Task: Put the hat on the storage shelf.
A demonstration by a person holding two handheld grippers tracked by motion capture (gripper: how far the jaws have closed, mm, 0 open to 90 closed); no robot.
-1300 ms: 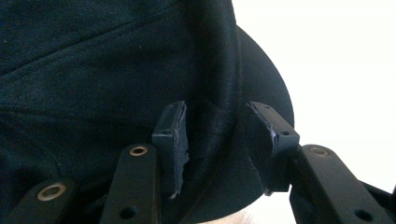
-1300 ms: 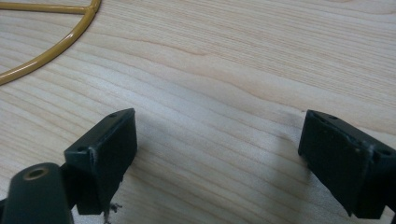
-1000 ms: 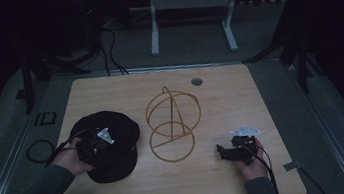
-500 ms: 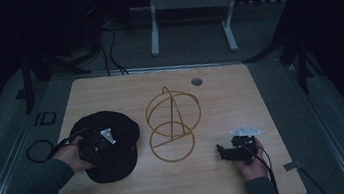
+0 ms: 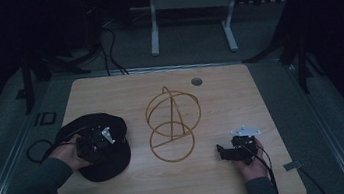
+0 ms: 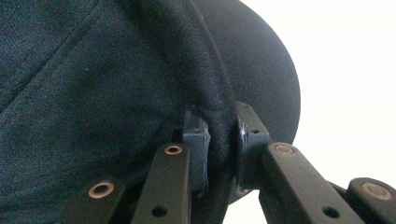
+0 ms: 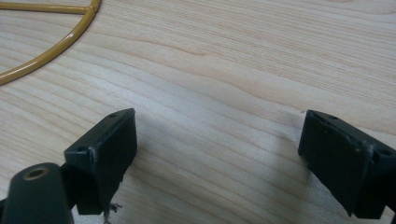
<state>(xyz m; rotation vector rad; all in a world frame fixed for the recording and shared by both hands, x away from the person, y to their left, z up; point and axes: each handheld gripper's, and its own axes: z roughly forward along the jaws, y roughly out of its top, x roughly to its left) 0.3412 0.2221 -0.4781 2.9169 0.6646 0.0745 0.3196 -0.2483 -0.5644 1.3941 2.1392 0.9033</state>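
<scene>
A black cap [image 5: 95, 137] lies at the left of the wooden table [image 5: 220, 95]. My left gripper [image 5: 96, 143] sits over the cap and is shut on a fold of its dark fabric [image 6: 219, 135], pinched between both pads where the crown meets the brim. A gold wire stand [image 5: 172, 123], made of rings with an upright loop, stands mid-table. My right gripper [image 5: 225, 151] rests low at the front right, open, its pads [image 7: 105, 154] wide apart over bare wood. A curve of the gold wire [image 7: 51, 44] crosses the top left of the right gripper view.
A small round grommet [image 5: 196, 81] is set in the table near its far edge. A metal frame's legs [image 5: 188, 9] stand on the floor behind the table. Cables [image 5: 40, 147] trail off the left edge.
My left gripper has shifted slightly to the right on the cap. The right gripper has stayed where it was.
</scene>
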